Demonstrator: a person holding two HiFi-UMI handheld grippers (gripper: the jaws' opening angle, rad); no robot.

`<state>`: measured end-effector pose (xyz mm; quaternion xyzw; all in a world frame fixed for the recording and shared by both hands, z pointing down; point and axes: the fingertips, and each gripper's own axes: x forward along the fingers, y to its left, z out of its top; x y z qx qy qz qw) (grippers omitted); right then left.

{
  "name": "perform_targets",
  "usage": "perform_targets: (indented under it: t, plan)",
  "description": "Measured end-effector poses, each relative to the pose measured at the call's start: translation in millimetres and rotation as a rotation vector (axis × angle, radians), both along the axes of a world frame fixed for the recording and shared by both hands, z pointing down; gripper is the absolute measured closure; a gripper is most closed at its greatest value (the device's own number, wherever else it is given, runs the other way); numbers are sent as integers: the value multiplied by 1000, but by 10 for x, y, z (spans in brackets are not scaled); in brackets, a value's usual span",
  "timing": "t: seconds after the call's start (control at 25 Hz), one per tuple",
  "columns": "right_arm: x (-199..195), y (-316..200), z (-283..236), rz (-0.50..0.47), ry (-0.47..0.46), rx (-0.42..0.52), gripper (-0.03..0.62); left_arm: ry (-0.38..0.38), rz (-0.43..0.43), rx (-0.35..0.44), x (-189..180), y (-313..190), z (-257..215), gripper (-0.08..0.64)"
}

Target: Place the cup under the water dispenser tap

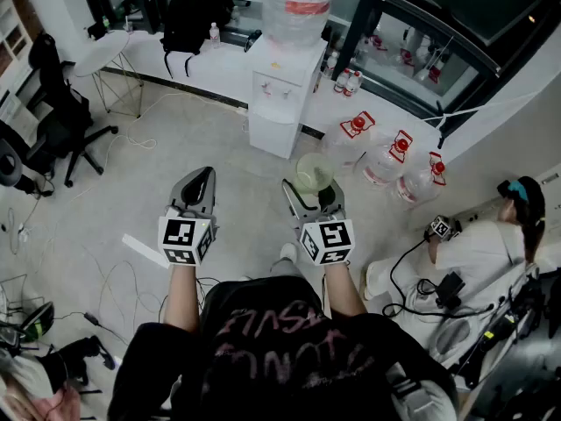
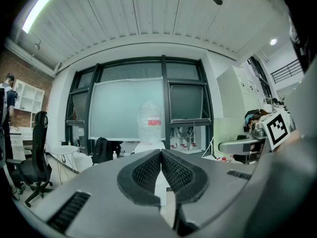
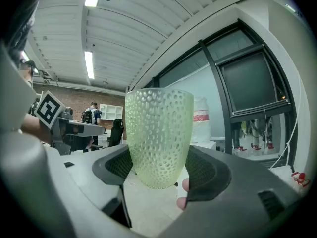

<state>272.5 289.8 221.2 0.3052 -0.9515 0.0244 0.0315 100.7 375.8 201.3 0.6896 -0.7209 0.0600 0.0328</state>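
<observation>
Pale green translucent cup [image 3: 158,133], dimpled all over, rounded base, upright, clamped in right tool [image 3: 161,169]; left tool [image 2: 161,170] closed, empty; water dispenser [image 1: 280,95] well apart.

The person wears a black short-sleeved T-shirt [image 1: 280,349] with faded pink lettering. The left hand-held gripper [image 1: 200,182] and right hand-held gripper [image 1: 313,191] are grey, with black ribbed pads [image 2: 148,172] and white marker cubes [image 1: 186,239].

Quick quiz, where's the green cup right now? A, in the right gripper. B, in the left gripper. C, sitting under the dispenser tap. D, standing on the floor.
A: the cup is clamped between the pads of the right gripper, held up in the air, while the left gripper is shut with nothing in it.
</observation>
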Motion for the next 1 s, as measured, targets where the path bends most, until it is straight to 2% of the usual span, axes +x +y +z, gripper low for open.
perform_targets:
  t: [0.68,1.0]
  plan:
    - [-23,-4,54,0,16,9,255,17,0,7,-17,1,26,545]
    - [-100,-90,133,22,27,-4,255,32,6,0,-141,-34,87,545]
